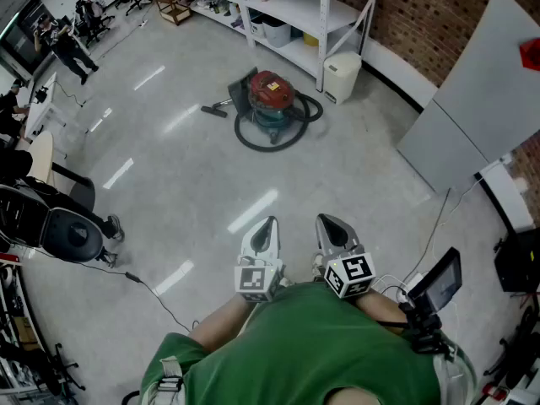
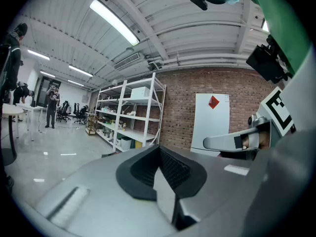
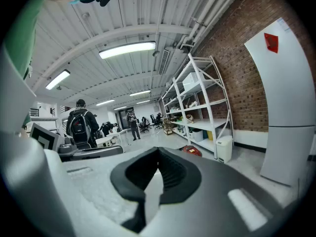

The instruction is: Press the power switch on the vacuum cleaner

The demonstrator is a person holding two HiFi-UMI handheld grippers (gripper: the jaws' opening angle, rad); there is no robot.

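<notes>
Two clenched and empty: holding left tool (image 1: 268, 223) and right tool (image 1: 328, 221) side by side, well apart from red vacuum (image 1: 272, 95) on floor (image 1: 194, 167) beside shelf (image 1: 297, 8).

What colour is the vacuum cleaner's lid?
Red; the vacuum cleaner shows best in the head view.

Red-and-teal vacuum cleaner (image 1: 272, 98), white shelving (image 1: 299, 7), red brick wall (image 1: 439, 15)

Head view looks down; gripper views face shelving (image 3: 202, 124).
</notes>
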